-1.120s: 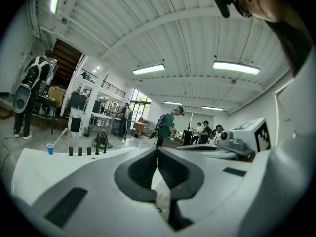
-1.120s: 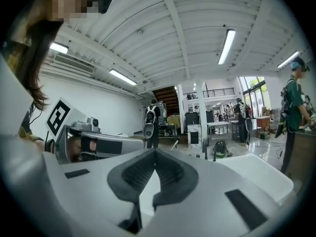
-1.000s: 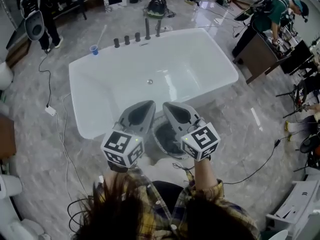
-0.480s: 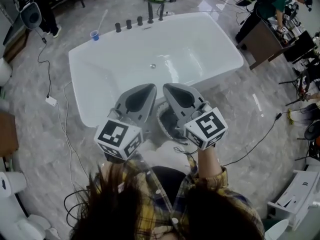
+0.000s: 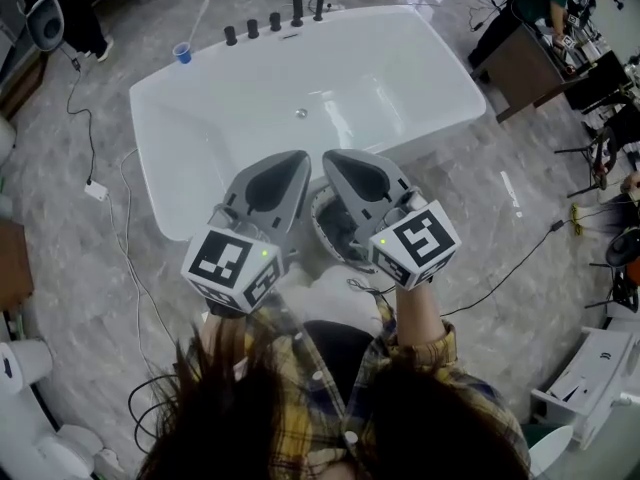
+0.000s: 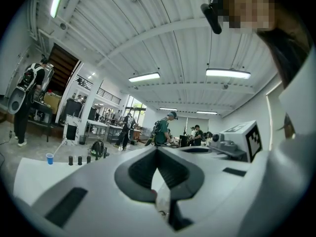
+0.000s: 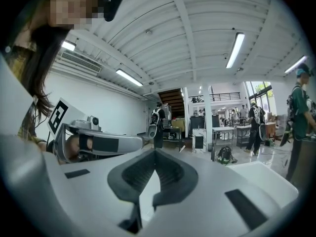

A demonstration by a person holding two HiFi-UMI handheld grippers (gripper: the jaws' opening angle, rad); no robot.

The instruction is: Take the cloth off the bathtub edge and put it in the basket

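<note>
The white bathtub [image 5: 160,138] fills the upper middle of the head view, and no cloth shows on its rim. A round dark basket [image 5: 335,230] stands on the floor against the tub's near side, mostly hidden behind my grippers, so I cannot tell what is in it. My left gripper [image 5: 298,160] and right gripper [image 5: 332,160] are held side by side above the basket, tips pointing at the tub. Both are shut with nothing between the jaws, as the left gripper view [image 6: 158,149] and the right gripper view [image 7: 155,152] also show.
Dark tap fittings [image 5: 262,23] and a blue cup [image 5: 183,53] stand at the tub's far rim. Cables [image 5: 120,258] trail over the marble floor at left and right. A desk [image 5: 525,63] with a person stands at the far right, white furniture [image 5: 590,388] at the near right.
The head view has shifted, so the tub sits higher and closer in the picture. Both grippers stay shut and side by side over the basket, drifting slightly left.
</note>
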